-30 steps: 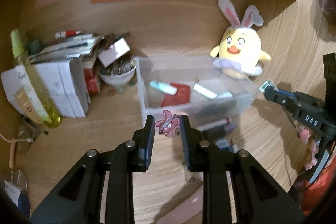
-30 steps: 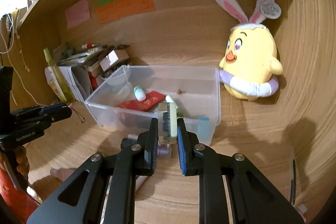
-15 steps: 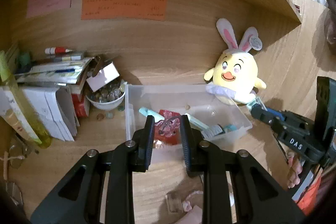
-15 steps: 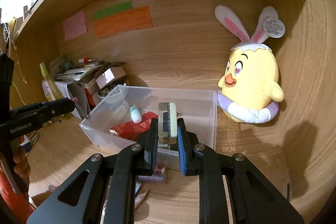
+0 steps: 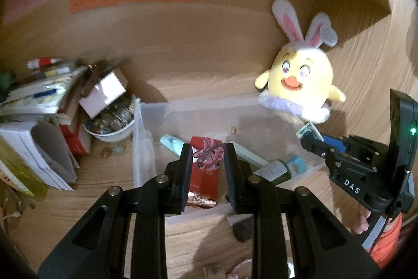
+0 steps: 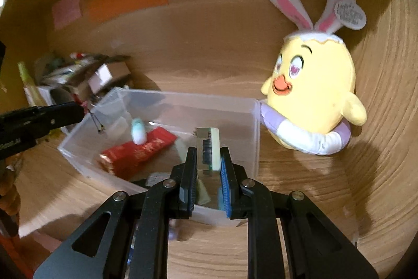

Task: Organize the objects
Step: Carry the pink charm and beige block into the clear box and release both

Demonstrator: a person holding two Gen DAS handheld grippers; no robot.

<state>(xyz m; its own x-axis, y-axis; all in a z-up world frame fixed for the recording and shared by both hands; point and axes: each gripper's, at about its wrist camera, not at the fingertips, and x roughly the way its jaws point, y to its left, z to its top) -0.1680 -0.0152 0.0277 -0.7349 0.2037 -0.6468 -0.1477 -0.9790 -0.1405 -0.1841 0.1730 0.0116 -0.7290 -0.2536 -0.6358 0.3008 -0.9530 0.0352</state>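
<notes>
A clear rectangular plastic bin [image 5: 146, 145] stands on the wooden table [image 5: 99, 200] and is taken here as the landmark, since the loose small things appear to be gathered into it. Above its near edge, a small pink translucent charm with a thin dark loop [image 5: 209, 157] is pinched in the left tool [image 5: 206, 161], so that it could be dropped straight inside. Over the bin's near right corner, a small flat pale-green and clear case with dark ridged contents [image 6: 208, 151] is pinched on its broad faces in the right tool [image 6: 207, 164], upright, probably to keep it from slipping. Already inside the bin lie a red packet [image 6: 138, 151] and a pale teal tube [image 6: 137, 131]. Behind the bin's right end, a yellow plush chick with rabbit ears [image 6: 313, 93] leans against the wooden wall.
</notes>
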